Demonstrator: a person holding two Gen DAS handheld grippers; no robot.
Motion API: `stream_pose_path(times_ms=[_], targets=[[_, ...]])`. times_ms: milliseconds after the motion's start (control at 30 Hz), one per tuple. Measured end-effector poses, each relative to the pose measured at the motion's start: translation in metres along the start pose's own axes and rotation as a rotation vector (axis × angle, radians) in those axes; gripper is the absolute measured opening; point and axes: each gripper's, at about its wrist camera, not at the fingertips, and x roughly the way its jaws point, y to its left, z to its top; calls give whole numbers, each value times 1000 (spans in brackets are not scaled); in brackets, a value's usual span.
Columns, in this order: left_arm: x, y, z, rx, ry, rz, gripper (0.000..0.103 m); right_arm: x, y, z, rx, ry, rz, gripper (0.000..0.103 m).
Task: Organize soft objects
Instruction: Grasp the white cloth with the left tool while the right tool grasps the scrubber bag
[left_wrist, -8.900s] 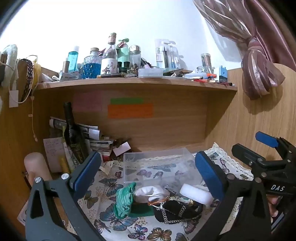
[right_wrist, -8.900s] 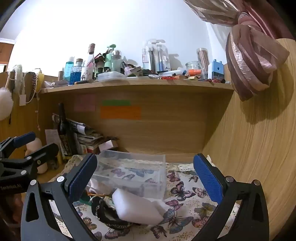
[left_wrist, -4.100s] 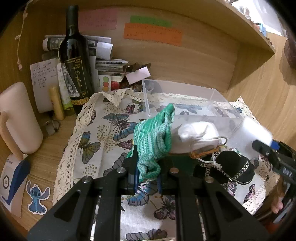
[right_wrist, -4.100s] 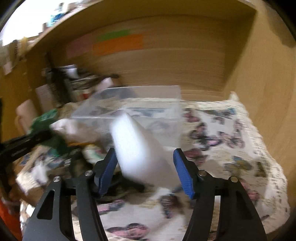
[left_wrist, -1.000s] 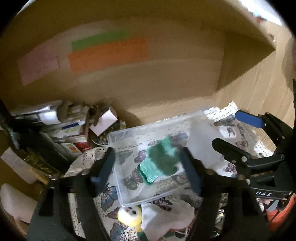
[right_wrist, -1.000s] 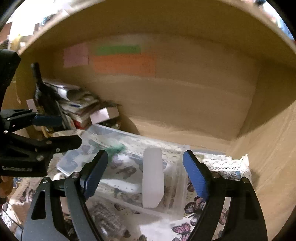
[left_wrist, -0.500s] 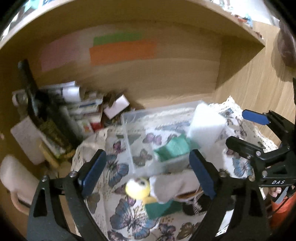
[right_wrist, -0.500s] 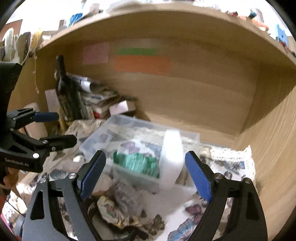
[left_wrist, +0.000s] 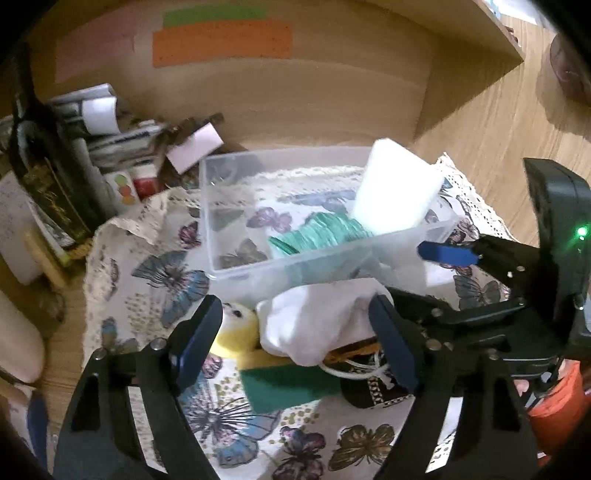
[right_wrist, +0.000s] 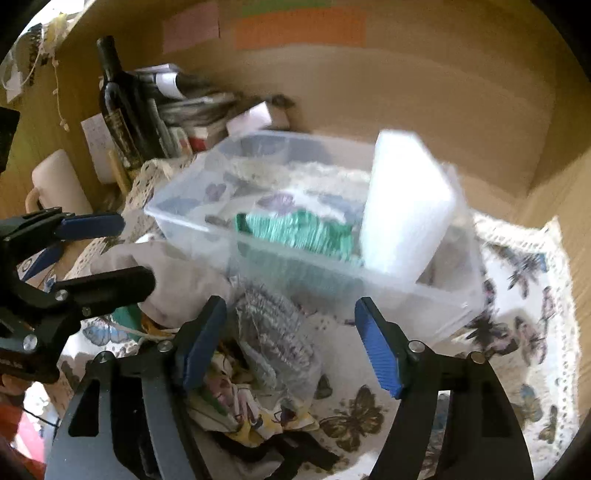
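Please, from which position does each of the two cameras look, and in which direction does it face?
Left wrist: sits on the left gripper, facing forward and down at the white cloth before the clear box; its own open blue-padded fingers show, with the right gripper at right.
Right wrist: sits on the right gripper, facing down at a crumpled plastic bag; its own open fingers show, with the left gripper at left.
Shared: the box, the green knit cloth and the white sponge inside.

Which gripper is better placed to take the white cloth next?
Left. The left gripper is open with its fingers either side of the white cloth. The right gripper is open over a clear plastic bag instead.
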Motion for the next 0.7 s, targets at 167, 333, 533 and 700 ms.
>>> stream_pose_path(times_ms=[167,333,533,700], targets=[[16,-1,-8,-9,41,-29,68,12,-4,-2,38,57,55,64],[21,-3,-15,2,56,-51,43,24,-8,-5,76,108,121,42],[20,-5,-17,16,39,-52,21,23,0,-6,21,102,114,22],[11,-3,-19,12,18,-57,16,13,-1,-8,-6,73,104,17]])
